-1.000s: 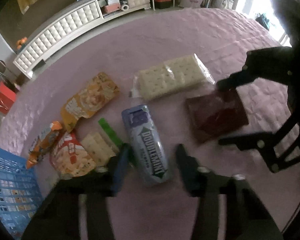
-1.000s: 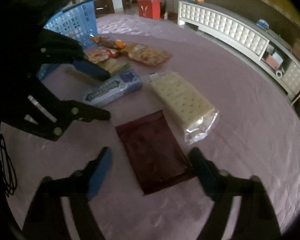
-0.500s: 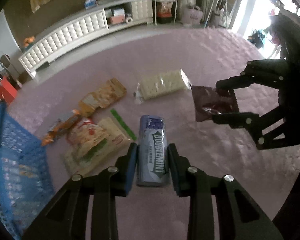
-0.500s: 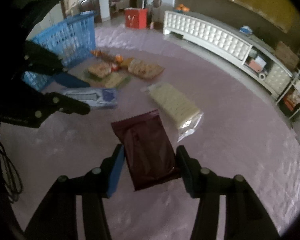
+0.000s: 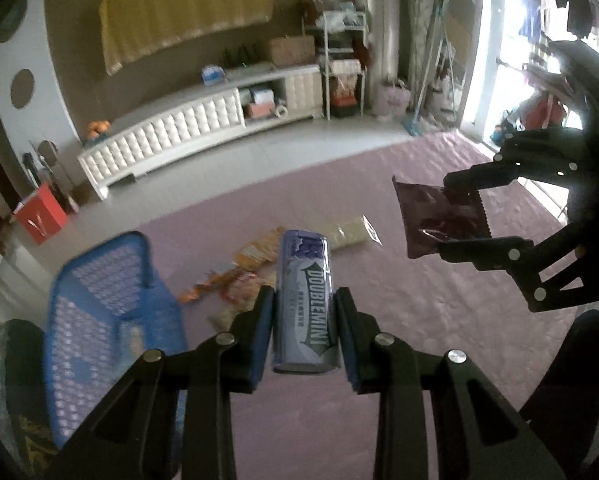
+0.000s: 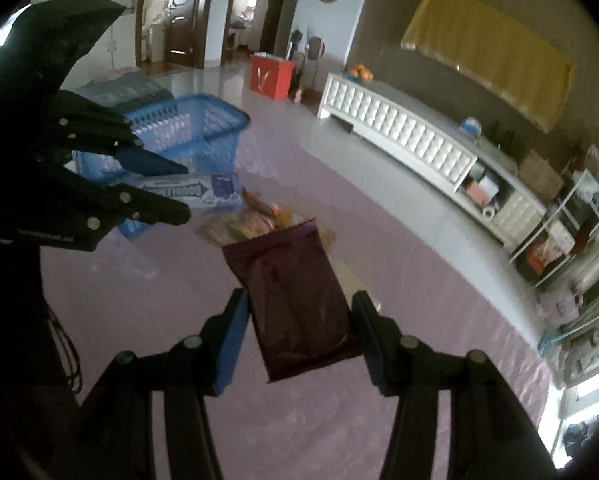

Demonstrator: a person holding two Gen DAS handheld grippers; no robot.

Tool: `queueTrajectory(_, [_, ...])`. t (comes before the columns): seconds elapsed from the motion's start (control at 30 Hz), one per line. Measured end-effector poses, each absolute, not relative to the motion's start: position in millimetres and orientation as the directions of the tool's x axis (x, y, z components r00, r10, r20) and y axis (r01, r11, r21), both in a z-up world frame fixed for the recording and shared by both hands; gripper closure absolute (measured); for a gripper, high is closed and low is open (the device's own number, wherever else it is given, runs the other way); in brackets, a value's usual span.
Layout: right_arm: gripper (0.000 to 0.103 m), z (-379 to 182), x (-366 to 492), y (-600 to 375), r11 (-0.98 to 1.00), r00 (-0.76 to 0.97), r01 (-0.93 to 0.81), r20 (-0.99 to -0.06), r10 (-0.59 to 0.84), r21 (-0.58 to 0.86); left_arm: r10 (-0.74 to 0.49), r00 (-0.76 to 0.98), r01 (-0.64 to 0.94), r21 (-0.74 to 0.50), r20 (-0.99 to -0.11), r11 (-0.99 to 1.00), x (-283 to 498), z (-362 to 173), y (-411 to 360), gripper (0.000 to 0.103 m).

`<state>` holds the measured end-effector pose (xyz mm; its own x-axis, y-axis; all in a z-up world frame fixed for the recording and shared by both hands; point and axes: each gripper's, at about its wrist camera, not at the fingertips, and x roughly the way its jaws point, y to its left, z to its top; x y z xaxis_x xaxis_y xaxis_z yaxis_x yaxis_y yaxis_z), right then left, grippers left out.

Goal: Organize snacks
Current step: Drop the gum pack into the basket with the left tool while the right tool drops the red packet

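Left wrist view puts the gum pack [image 5: 304, 300] at frame centre, clamped between the pads of your left tool [image 5: 304, 336] and held clear of the pink bed cover [image 5: 419, 312]; the pack looks stiff and boxy with a glossy wrap, so it should be light and keep its shape, though likely slick; the pads grip its long sides near the lower end, which leaves most of its length sticking out ahead, and a hold nearer the middle would probably resist twisting better; the right tool [image 5: 457, 220] shows at the right of this frame, clamped on the maroon pouch [image 5: 431, 216].

Right wrist view shows that pouch [image 6: 295, 304] at lower centre between the blue pads; it is a soft foil bag, creased and a little bowed, so judge it light, crushable and prone to slip or fold; the pads press on its side edges about halfway up, and the sealed ends look like the firmer place to pinch; the gum pack [image 6: 195, 192] sits at left centre of this frame in the left tool [image 6: 179, 190].

The basket [image 5: 111, 320] stands at lower left of the left view, open side up, and seems the likely place for both; the other snacks [image 5: 251, 264] lie on the cover behind the pack, too blurred to name.
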<state>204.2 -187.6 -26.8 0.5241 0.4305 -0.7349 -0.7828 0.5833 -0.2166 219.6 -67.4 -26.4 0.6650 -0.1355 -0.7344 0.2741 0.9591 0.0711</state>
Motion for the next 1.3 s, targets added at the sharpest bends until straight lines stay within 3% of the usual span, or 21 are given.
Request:
queueTrajectory(0.53, [0.046,11,170,-86,0.493,0.510,-0.836,-0.670,0.539,-0.240,-0.004,0.744,0.098,0.104,-0.668,0.990,158,12,51,0.075])
queueTrajectory(0.83, [0.046,-4,169,-24,0.420,0.443,-0.881,-0.695,0.566,-0.219,0.067,0.725,0.003,0.101,-0.686,0.995,151,-5,110,0.075])
queueTrajectory(1.3, [0.046,-33,178,32,0.429,0.404,-0.885,-0.756,0.515,-0.181,0.072,0.663,-0.047,0.055,-0.745,0.997,174,-45,157,0.075])
